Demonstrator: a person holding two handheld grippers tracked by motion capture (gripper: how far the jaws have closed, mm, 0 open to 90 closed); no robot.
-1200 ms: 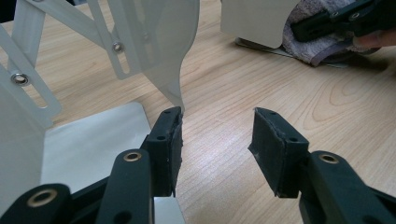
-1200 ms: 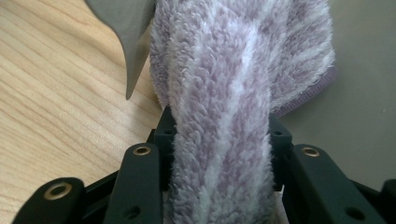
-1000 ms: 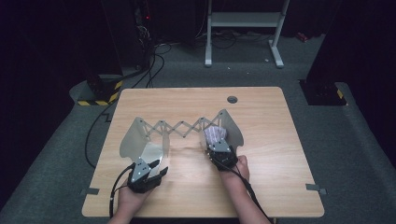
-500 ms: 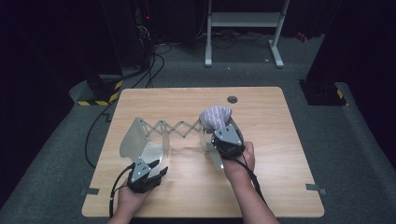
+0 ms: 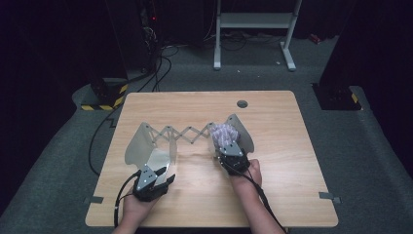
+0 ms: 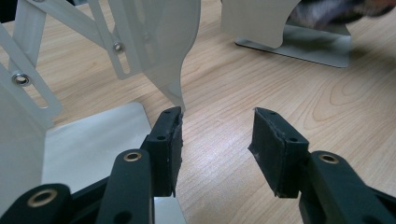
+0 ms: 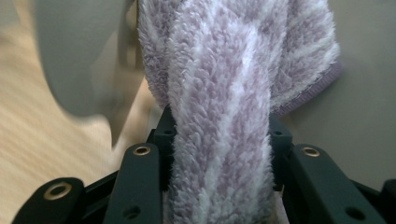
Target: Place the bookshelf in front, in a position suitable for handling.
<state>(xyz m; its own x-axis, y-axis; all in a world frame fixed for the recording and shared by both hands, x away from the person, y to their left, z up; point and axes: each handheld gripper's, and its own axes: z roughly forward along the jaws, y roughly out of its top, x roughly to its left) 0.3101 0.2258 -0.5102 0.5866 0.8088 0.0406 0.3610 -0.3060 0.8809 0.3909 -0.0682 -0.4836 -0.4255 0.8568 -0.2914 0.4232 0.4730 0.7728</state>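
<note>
Clamped between the 2 black jaws of the right gripper, a fluffy lilac-and-white cloth is held bunched, its pile bulging past both pads in the right gripper view. In the high view the cloth is seen at the right end of a pale expanding rack, just in front of that rack's right end plate. The grey plate is seen close behind the cloth in the right gripper view, and the cloth's stitched hem is shown hanging to the right.

The left gripper is held with its jaws parted and nothing between the pads; bare wood is seen in the gap. One pad is seen right beside the edge of the rack's left plate, whose flat base lies on the wooden table. The 2 plates are joined by a scissor lattice. Dark carpet and cables are visible beyond the table.
</note>
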